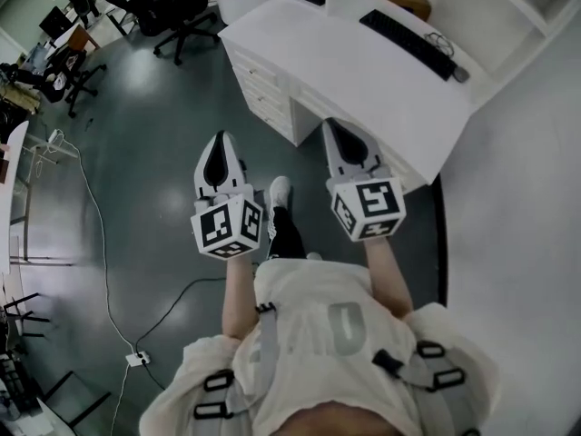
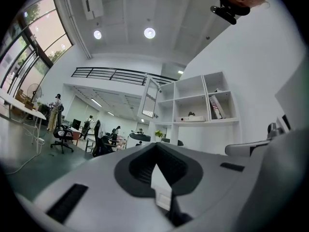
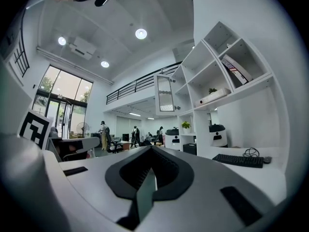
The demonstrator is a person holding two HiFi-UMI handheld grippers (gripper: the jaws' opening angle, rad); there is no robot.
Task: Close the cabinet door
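floor (image 1: 154,143) dark grey, glossy | white desk (image 1: 345,62) | office chairs (image 1: 177,12) | ceiling lights (image 3: 141,33) on

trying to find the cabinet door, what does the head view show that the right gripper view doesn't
Only the head view: the drawers, a shoe and a cable on the floor. Only the right gripper view: the cabinet door, standing open, a plant and ceiling lights. Both: the desk, the keyboard and the shut right gripper.
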